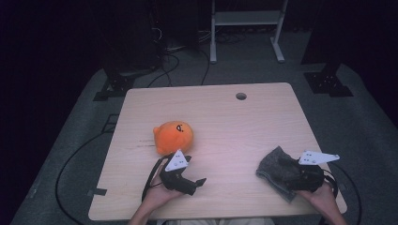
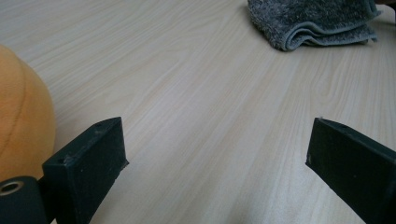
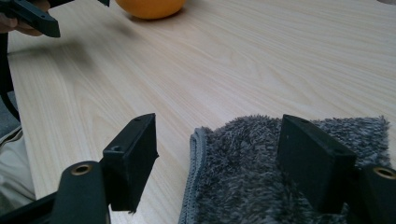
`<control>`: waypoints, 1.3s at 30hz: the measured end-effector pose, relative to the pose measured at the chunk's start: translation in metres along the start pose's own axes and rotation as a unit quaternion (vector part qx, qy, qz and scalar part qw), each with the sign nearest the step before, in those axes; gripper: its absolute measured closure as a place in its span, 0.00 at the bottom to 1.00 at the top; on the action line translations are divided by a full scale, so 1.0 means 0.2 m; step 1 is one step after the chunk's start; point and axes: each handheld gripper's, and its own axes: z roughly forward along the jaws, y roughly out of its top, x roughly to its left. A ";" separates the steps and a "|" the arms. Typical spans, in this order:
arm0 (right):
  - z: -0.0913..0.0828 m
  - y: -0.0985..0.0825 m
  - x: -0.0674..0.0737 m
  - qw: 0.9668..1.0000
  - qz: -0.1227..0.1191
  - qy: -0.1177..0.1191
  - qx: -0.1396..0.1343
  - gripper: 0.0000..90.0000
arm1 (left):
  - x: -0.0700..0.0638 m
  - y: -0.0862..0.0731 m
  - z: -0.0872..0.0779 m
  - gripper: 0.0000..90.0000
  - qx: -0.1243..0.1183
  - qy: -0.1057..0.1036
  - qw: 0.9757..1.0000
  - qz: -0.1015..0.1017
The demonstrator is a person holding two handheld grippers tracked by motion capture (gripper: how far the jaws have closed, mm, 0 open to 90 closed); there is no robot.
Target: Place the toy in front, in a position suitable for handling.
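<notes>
High view is showing the right hand-held gripper (image 1: 287, 168) hovering over the folded grey terry towel (image 1: 277, 172) near the right front corner of the pale wooden worktop (image 1: 225, 117), its jaws standing apart with one above the pile and one just past the hemmed edge. The left hand-held gripper (image 1: 195, 180) is gaping empty, with the round orange plush toy (image 1: 172, 136) lying just beyond it, well apart from the towel

Light wood desk (image 1: 225, 117) with round cable hole (image 1: 241, 96) near far edge; white frame legs (image 1: 246, 28) and black cables (image 1: 173, 61) on grey floor (image 1: 356, 122) behind.
</notes>
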 end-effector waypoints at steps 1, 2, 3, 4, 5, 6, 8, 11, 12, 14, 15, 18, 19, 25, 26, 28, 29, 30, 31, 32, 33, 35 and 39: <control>0.00 0.00 0.00 1.000 0.001 0.000 -0.001 0.30 | 0.01 0.00 0.00 0.04 -0.002 0.002 1.000 -0.002; 0.00 0.00 0.00 1.000 0.001 0.000 -0.001 0.30 | 0.01 0.00 0.00 0.04 -0.002 0.002 1.000 -0.003; 0.01 0.00 0.00 1.000 0.001 0.000 -0.002 0.30 | 0.01 0.00 -0.01 0.04 -0.004 0.004 1.000 -0.002; 0.01 0.01 0.00 1.000 0.000 0.001 -0.002 0.30 | 0.02 0.01 -0.01 0.04 -0.002 0.008 1.000 -0.002; 0.01 0.01 0.00 1.000 0.000 0.001 -0.002 0.30 | 0.02 0.01 -0.01 0.04 -0.002 0.008 1.000 -0.002; 0.01 0.00 0.00 1.000 -0.001 0.002 0.000 0.30 | 0.03 0.02 -0.02 0.04 -0.004 0.016 1.000 0.003; 0.01 0.00 0.00 1.000 0.001 0.002 0.001 0.30 | 0.03 0.03 -0.02 0.04 -0.007 0.017 1.000 0.001; 0.01 0.00 0.00 1.000 0.002 0.001 -0.001 0.30 | 0.07 0.05 -0.04 0.05 -0.012 0.029 0.999 0.006; 0.01 0.00 0.00 1.000 0.002 0.001 -0.002 0.30 | 0.08 0.06 -0.04 0.04 -0.012 0.033 0.999 0.006; 0.01 0.01 0.00 1.000 0.003 0.002 0.000 0.30 | 0.10 0.08 -0.06 0.04 -0.018 0.043 0.999 0.006; 0.02 0.01 0.00 1.000 0.002 0.002 0.001 0.30 | 0.12 0.09 -0.07 0.04 -0.023 0.050 0.998 0.008; 0.02 0.01 0.00 1.000 0.002 0.003 0.002 0.30 | 0.15 0.10 -0.09 0.04 -0.025 0.059 0.998 0.009; 0.02 0.01 0.00 1.000 0.001 0.003 0.003 0.30 | 0.17 0.10 -0.10 0.04 -0.027 0.067 0.997 0.010; 0.04 0.02 0.00 1.000 -0.004 0.005 0.009 0.30 | 0.27 0.12 -0.14 0.05 -0.035 0.117 0.993 0.009; 0.05 0.02 0.01 1.000 -0.007 0.005 0.010 0.30 | 0.31 0.11 -0.16 0.05 -0.042 0.127 0.991 0.001; 0.05 0.02 0.01 1.000 -0.008 0.006 0.011 0.30 | 0.33 0.11 -0.17 0.05 -0.045 0.134 0.990 -0.001; 0.05 0.02 0.01 1.000 -0.010 0.006 0.014 0.30 | 0.36 0.10 -0.18 0.06 -0.055 0.145 0.988 -0.009; 0.05 0.03 0.01 1.000 -0.011 0.006 0.014 0.30 | 0.38 0.10 -0.19 0.06 -0.055 0.150 0.987 -0.011; 0.05 0.03 0.01 1.000 -0.011 0.006 0.014 0.30 | 0.38 0.10 -0.19 0.06 -0.055 0.150 0.987 -0.011; 0.06 0.03 0.01 1.000 -0.012 0.007 0.014 0.30 | 0.41 0.09 -0.20 0.06 -0.050 0.154 0.987 -0.017; 0.06 0.03 0.01 1.000 -0.011 0.007 0.014 0.30 | 0.42 0.09 -0.21 0.06 -0.048 0.161 0.986 -0.016; 0.06 0.03 0.01 1.000 -0.013 0.008 0.015 0.30 | 0.45 0.09 -0.22 0.06 -0.049 0.162 0.985 -0.017; 0.07 0.03 0.00 1.000 -0.014 0.009 0.018 0.30 | 0.51 0.08 -0.22 0.06 -0.046 0.157 0.986 -0.027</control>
